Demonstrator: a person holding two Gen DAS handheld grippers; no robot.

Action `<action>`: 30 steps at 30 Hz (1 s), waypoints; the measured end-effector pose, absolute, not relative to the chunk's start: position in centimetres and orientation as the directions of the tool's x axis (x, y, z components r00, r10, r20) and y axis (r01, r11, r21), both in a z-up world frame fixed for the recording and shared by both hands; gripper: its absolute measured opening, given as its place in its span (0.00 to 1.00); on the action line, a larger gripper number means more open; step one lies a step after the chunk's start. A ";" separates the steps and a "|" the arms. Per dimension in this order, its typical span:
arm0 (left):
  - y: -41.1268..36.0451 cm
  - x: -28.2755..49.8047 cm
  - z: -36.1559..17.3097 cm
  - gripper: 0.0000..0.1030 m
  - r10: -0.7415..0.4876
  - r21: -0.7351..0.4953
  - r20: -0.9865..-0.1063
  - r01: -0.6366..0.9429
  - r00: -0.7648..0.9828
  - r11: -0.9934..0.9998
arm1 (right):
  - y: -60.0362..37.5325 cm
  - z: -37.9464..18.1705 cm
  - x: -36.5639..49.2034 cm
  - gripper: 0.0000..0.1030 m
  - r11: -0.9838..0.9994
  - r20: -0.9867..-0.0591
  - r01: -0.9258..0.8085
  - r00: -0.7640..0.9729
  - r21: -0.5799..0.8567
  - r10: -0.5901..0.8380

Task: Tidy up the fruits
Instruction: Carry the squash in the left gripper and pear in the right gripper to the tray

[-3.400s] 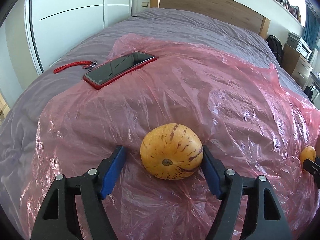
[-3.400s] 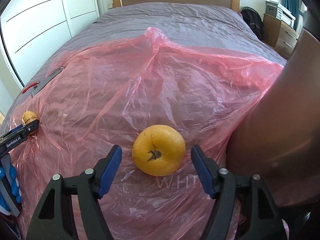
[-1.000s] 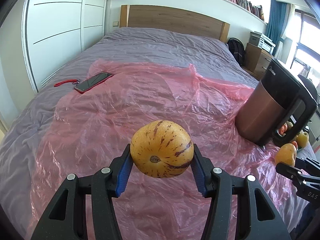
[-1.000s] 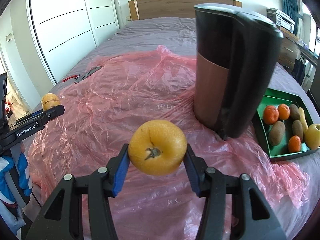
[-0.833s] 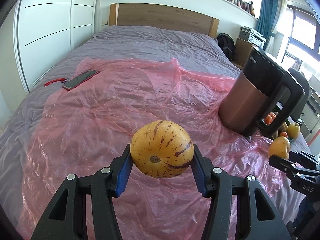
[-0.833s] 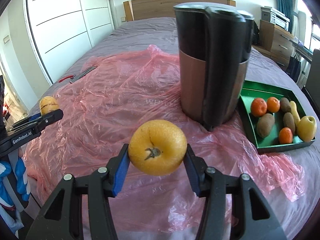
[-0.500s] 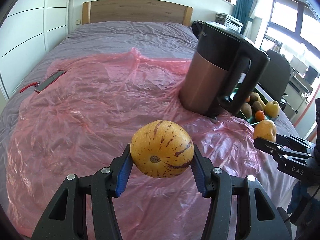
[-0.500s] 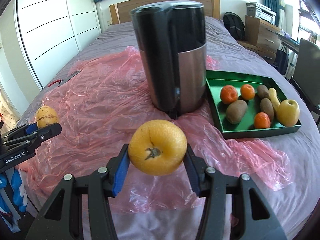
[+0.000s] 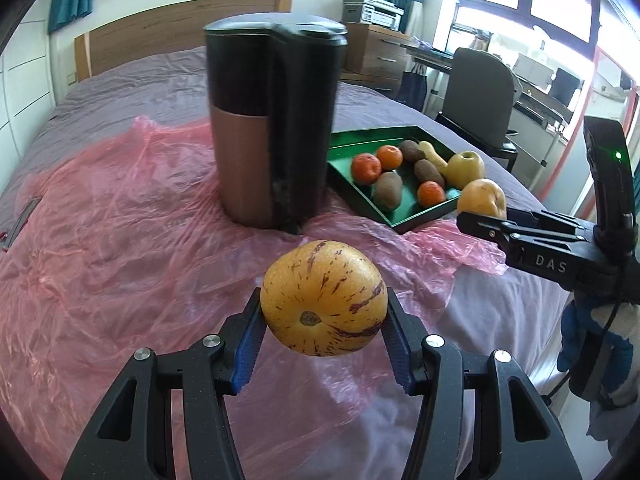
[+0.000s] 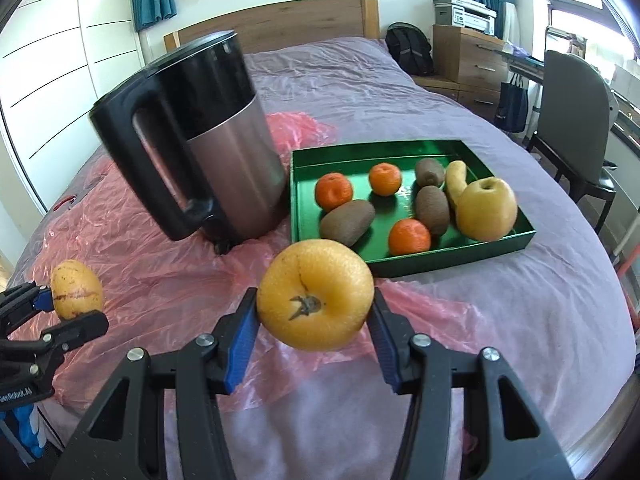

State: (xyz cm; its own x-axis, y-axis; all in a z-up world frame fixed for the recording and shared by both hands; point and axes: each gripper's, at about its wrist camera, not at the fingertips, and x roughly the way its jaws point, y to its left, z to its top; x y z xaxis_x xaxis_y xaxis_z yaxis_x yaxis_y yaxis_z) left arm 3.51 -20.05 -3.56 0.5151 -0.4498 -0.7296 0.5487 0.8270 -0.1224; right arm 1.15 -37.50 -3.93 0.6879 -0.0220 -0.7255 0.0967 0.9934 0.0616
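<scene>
My left gripper point(image 9: 323, 336) is shut on a yellow melon with purple streaks point(image 9: 323, 298) and holds it in the air over the pink plastic sheet point(image 9: 120, 248). My right gripper point(image 10: 312, 328) is shut on a round yellow fruit with a dark stem point(image 10: 315, 294), also lifted. The green tray point(image 10: 448, 258) lies on the bed ahead and to the right, with oranges, kiwis, a yellow apple point(image 10: 486, 209) and a pale elongated fruit in it. In the right wrist view the striped melon point(image 10: 76, 289) shows at far left. The yellow fruit point(image 9: 481, 203) shows right of centre in the left wrist view.
A tall black and copper kettle point(image 9: 272, 128) stands on the pink plastic beside the tray's left side. The purple bedspread point(image 10: 500, 320) is bare right of the plastic. A chair point(image 10: 576, 120), a dresser and a desk stand to the right of the bed.
Both grippers have swung right across the bed with their fruits still gripped. The kettle and green tray have come closer and shifted toward the middle of both views.
</scene>
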 end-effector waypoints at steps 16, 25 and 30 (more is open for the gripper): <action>-33.8 9.5 -4.6 0.48 -0.499 -0.101 -0.741 0.662 0.448 0.743 | -46.3 -3.9 8.8 0.65 0.991 -0.710 0.127 0.702 0.040 -0.061; -38.3 12.7 -6.9 0.48 -0.470 -0.043 -0.762 0.689 0.446 0.724 | -48.7 -6.1 14.0 0.65 0.989 -0.726 0.141 0.685 0.039 -0.069; -39.6 13.5 -8.2 0.48 -0.458 -0.015 -0.763 0.695 0.457 0.719 | -49.2 -7.0 15.4 0.65 0.989 -0.731 0.142 0.679 0.042 -0.066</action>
